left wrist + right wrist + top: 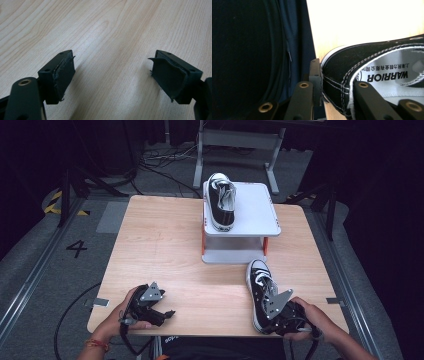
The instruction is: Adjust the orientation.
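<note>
Left gripper (167, 313): low over bare wooden table (165, 245), jaws spread wide, nothing between them; its own view shows worn, peeling pads (63, 75).
Near shoe (261, 292): black high-top, well to the right of the left gripper, heel toward the person, toe pointing away at the stand, long axis running near-to-far.
Right gripper (280, 320): clamped on the near shoe's heel collar; its own view shows one jaw outside the heel, one inside, plus a "WARRIOR" insole print.
Far shoe (221, 200): atop white stand (255, 207), beyond both grippers, toe toward the person.
</note>
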A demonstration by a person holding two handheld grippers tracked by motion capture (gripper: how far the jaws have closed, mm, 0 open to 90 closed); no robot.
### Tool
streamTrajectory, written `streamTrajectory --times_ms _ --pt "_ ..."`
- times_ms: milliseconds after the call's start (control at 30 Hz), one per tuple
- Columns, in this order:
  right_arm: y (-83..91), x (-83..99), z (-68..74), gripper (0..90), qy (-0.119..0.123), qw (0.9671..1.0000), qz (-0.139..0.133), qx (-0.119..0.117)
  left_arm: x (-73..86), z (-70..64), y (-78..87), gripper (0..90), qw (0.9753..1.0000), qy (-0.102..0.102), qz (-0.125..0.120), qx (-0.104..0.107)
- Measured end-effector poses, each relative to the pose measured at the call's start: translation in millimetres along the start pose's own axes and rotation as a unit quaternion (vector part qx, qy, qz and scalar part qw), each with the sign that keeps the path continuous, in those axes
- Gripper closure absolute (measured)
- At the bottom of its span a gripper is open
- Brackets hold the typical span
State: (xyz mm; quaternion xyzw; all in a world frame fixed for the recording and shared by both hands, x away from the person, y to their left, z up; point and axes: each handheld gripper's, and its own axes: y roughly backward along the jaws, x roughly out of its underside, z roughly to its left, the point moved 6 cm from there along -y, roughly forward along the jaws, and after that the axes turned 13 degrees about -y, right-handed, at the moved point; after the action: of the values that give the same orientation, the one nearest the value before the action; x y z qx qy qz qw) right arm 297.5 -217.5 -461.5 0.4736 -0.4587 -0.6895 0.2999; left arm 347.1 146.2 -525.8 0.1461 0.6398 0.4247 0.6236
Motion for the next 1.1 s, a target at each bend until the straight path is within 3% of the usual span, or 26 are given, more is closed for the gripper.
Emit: streamTrajectory --times_ms 333,667,1100 --pt "13.2 7.3 2.5 76.1 -0.004 1.0 0.002 0.002 -0.2 0.4 -0.3 18.7 1.0 -0.003 -0.001 0.003" --pt "37.4 20.2 -2.4 75.8 -0.016 0.9993 0.012 0.033 -0.9 2.0 -1.2 18.1 0.9999 -0.012 -0.002 0.012" --pt "67.5 27.2 -30.3 75.4 -0.031 0.9969 0.002 0.072 -1.4 2.1 -1.9 17.8 0.9998 -0.013 -0.002 0.013"
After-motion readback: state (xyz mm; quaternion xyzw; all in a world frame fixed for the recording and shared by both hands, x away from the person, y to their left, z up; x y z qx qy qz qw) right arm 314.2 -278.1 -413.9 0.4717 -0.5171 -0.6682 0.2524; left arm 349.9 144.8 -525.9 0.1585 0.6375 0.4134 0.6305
